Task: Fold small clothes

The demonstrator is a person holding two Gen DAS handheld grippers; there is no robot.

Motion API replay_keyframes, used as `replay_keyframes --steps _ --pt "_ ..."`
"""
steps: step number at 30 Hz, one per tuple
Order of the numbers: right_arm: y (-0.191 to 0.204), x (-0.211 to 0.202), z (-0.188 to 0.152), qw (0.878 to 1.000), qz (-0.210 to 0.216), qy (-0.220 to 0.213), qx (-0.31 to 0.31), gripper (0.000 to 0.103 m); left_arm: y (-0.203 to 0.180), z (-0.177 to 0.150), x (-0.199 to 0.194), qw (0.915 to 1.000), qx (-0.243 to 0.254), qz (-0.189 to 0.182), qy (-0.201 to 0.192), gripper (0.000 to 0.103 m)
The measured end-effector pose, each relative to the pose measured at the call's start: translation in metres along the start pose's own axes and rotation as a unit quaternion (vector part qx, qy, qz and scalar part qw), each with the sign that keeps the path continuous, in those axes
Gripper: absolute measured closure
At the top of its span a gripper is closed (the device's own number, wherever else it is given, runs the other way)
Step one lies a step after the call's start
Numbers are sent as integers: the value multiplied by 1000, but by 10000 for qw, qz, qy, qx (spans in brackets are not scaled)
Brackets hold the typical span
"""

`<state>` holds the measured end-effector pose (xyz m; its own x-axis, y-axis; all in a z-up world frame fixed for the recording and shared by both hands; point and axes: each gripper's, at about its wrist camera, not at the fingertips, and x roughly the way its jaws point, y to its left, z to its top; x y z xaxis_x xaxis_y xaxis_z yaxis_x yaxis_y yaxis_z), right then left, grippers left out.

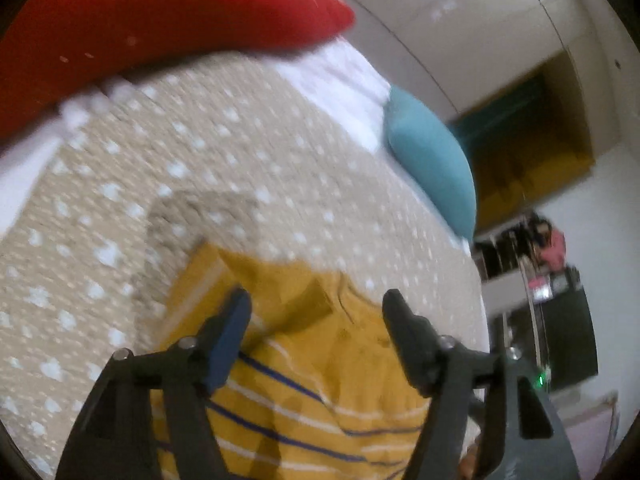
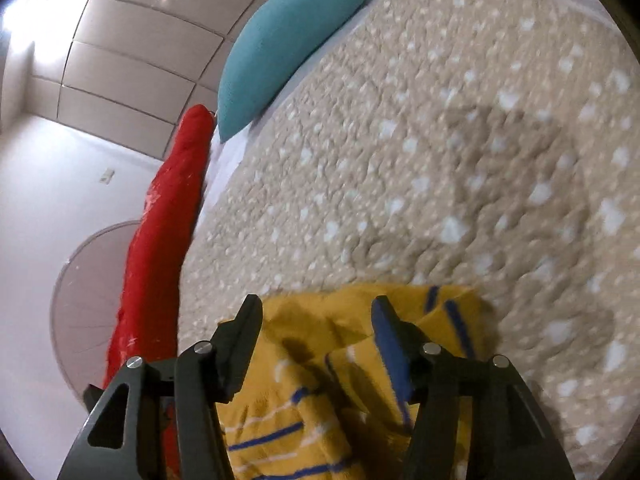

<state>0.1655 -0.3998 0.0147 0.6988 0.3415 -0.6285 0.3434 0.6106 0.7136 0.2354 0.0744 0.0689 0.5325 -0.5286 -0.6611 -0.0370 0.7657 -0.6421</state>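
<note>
Left wrist: a beige dotted bedspread [image 1: 240, 160] carries a red pillow [image 1: 160, 20] and teal pillow [image 1: 432, 168]. The left claw [image 1: 316, 308] is spread, released, above the yellow striped shirt [image 1: 300, 392].

Right wrist: same bedspread [image 2: 440, 140]; the right claw [image 2: 316, 316] gapes, released, over the rumpled shirt [image 2: 312, 400].

Mustard-yellow garment [image 1: 304, 392] with navy and white stripes; beige bedspread [image 1: 248, 168] dotted white; red pillow [image 1: 160, 20]; teal pillow [image 2: 280, 44]; white sheet [image 1: 344, 80].
</note>
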Motion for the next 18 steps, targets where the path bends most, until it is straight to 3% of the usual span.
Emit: replay_keyframes --steps 5,9,11,14,16,18 --pt "37 -32 -32 9896 -441 -135 -1364 41 -3 -14 -12 9973 508 516 117 36" --pt "63 -40 -72 9728 -417 -77 -2279 42 -13 -54 -15 9888 1348 558 306 35" --pt "70 -26 -87 9653 -381 188 -2575 42 -8 -64 -4 9838 1534 815 449 34" --pt "60 0 -92 9620 -776 425 -2583 42 18 -60 21 9815 1154 1339 738 35" --pt "43 20 -78 9661 -1188 362 -2264 44 35 -50 19 9907 593 1030 656 35" --pt "34 20 -67 9744 -1151 225 -1916 47 39 -44 9 9941 316 839 609 35"
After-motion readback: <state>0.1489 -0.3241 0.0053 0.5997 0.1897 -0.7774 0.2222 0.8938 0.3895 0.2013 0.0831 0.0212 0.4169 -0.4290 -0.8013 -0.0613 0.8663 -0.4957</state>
